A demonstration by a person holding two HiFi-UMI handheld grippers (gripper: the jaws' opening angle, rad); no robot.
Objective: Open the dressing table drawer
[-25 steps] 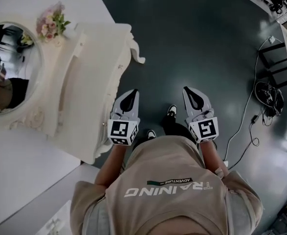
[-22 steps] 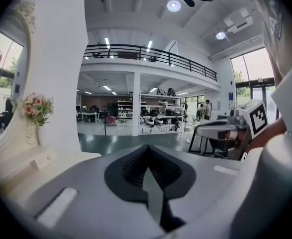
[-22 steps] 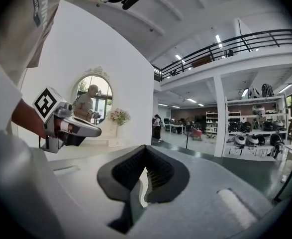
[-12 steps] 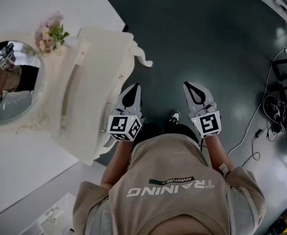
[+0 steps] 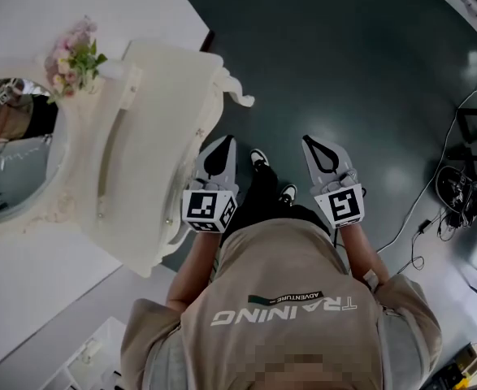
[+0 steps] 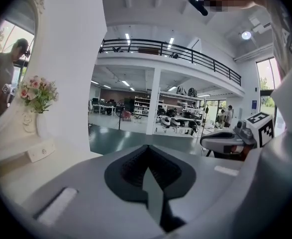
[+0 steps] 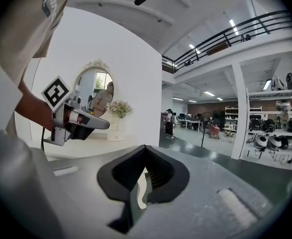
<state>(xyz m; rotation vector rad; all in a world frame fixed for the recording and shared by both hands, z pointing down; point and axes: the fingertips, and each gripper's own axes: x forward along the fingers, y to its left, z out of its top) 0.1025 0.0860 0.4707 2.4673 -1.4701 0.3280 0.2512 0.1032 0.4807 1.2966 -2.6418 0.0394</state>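
Dressing table drawer [image 5: 193, 149]: front is seen edge-on under the counter [image 5: 153, 120] lip, just left of the L gripper [image 5: 226, 140]. L fingers are pressed together, nothing held. R gripper [image 5: 309, 140] fingers are likewise closed, empty. Both are held side by side, apart, over dark floor [image 5: 344, 55]. Mirror [image 5: 10, 161] & flowers [image 5: 71, 51] are set at the counter's far side.

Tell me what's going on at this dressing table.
A person stands beside the white dressing table, holding a gripper in each hand. The left gripper and right gripper are both shut and empty, held out over the dark floor. The left one is nearer the table's front but touches nothing. No drawer is pulled out yet. The mirror and flowers stand at the table's back.
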